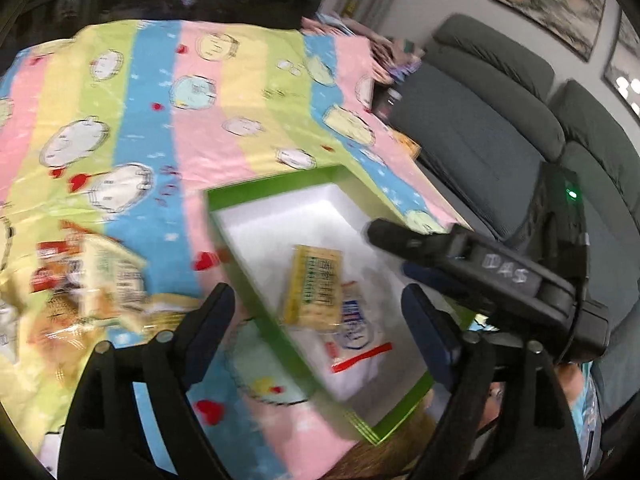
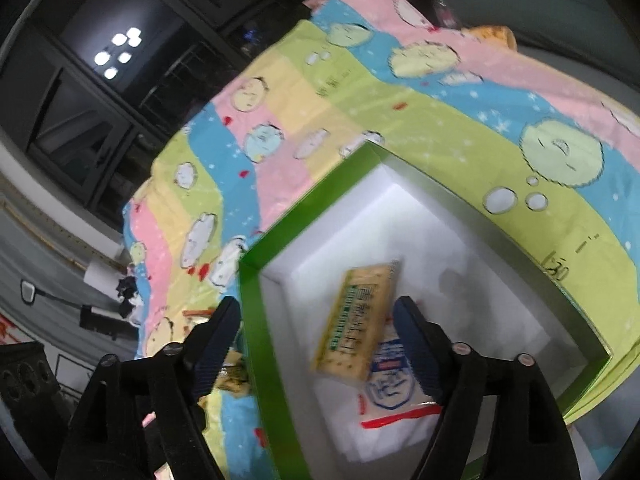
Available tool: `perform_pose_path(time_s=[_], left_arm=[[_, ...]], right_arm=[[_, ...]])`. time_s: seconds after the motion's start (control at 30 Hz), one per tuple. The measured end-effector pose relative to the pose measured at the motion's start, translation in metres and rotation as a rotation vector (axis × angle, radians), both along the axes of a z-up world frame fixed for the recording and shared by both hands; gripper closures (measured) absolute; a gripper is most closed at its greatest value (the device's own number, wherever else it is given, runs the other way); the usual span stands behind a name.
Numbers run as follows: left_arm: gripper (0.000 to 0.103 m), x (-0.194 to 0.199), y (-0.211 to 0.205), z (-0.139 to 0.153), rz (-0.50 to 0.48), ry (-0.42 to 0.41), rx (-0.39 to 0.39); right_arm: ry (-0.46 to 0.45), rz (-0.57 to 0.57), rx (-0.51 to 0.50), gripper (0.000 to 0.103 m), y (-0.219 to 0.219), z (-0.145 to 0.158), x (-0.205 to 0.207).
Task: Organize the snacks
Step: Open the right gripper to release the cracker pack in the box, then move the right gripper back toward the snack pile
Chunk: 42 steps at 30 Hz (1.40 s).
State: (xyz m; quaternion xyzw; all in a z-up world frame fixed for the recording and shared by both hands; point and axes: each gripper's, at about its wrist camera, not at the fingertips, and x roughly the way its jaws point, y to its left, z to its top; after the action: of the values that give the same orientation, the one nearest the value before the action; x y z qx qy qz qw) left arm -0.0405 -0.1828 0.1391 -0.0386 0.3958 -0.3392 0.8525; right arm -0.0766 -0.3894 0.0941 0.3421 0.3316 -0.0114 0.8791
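Green-walled box holds our yellow cracker packet and white sachet; left gripper and right gripper both released, we judge the snack pile at nine o'clock next.

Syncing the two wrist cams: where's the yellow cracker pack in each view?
Left wrist: yellow cracker pack lies just below centre, inside the green box, between the open fingers.
Right wrist: pack sits lower centre, in the box, close to the right-hand finger.
Shared landmark: the white packet with a red stripe, partly under the pack's near end in both.
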Motion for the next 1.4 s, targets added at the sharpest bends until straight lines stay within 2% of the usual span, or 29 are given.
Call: perform_pose_path(time_s=[0.13, 0.27, 0.37, 0.6, 0.73, 1.03, 1.2, 1.3, 1.4], left_arm=[[0.008, 0.003, 0.050, 0.006, 0.117, -0.038, 0.015], [0.008, 0.014, 0.100, 0.000, 0.245, -0.033, 0.032], [0.008, 0.025, 0.141, -0.009, 0.345, -0.020, 0.064], [0.008, 0.047, 0.230, -0.045, 0.540, 0.049, 0.051], [0.008, 0.056, 0.258, -0.054, 0.596, 0.100, 0.049], [0.009, 0.063, 0.311, -0.061, 0.772, 0.137, 0.042], [0.013, 0.072, 0.320, -0.072, 0.783, 0.199, 0.019], [0.015, 0.076, 0.317, -0.079, 0.761, 0.220, 0.027], [0.019, 0.081, 0.314, -0.089, 0.737, 0.259, -0.007]], right_arm=[[-0.028, 0.038, -0.050, 0.021, 0.023, 0.012, 0.002], [-0.053, 0.072, -0.094, 0.021, 0.047, 0.018, 0.005], [-0.068, 0.110, -0.114, 0.021, 0.066, 0.021, 0.009], [-0.065, 0.188, -0.182, 0.021, 0.113, 0.020, 0.023], [-0.046, 0.235, -0.204, 0.021, 0.140, 0.013, 0.032], [0.042, 0.417, -0.186, 0.021, 0.211, 0.007, 0.070], [0.076, 0.526, -0.118, 0.021, 0.254, 0.010, 0.102], [0.106, 0.602, -0.108, 0.021, 0.287, 0.008, 0.124], [0.153, 0.677, -0.119, 0.021, 0.318, -0.001, 0.143]])
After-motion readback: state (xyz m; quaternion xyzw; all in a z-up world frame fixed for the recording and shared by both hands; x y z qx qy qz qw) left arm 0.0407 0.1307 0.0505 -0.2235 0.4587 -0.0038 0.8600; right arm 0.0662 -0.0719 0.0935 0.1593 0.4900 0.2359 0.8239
